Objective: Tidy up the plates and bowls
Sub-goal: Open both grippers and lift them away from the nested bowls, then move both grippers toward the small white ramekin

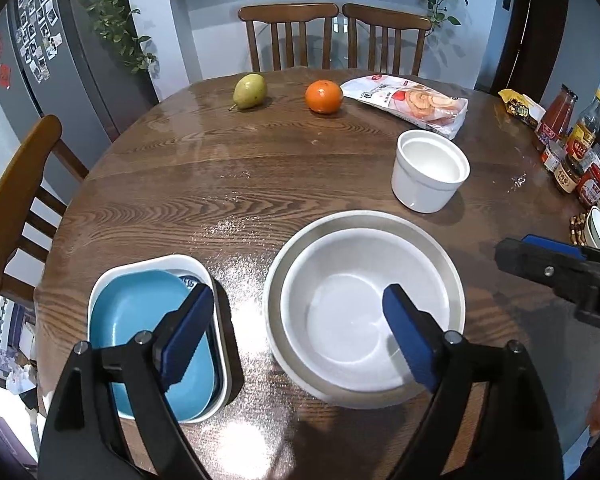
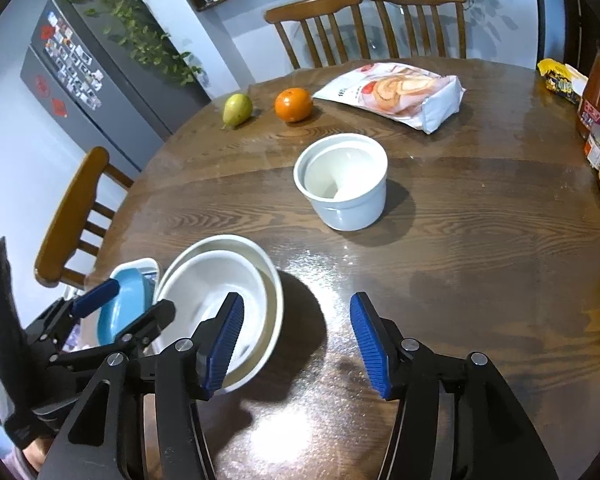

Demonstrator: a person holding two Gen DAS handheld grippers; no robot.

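Observation:
Two white round bowls [image 1: 364,304] sit nested near the table's front; they also show in the right wrist view [image 2: 220,280]. To their left a blue rectangular plate [image 1: 140,320] lies inside a white rectangular dish [image 1: 156,262]. A small white pair of nested cups [image 1: 430,170] stands farther back; it shows in the right wrist view [image 2: 342,180] too. My left gripper [image 1: 300,332] is open and empty, hovering above the gap between the dish and the bowls. My right gripper [image 2: 296,344] is open and empty, just right of the bowls.
On the round wooden table [image 1: 220,184] lie a pear [image 1: 250,91], an orange [image 1: 323,97] and a snack bag [image 1: 412,102] at the back. Bottles and jars [image 1: 572,148] crowd the right edge. Wooden chairs stand behind and at the left.

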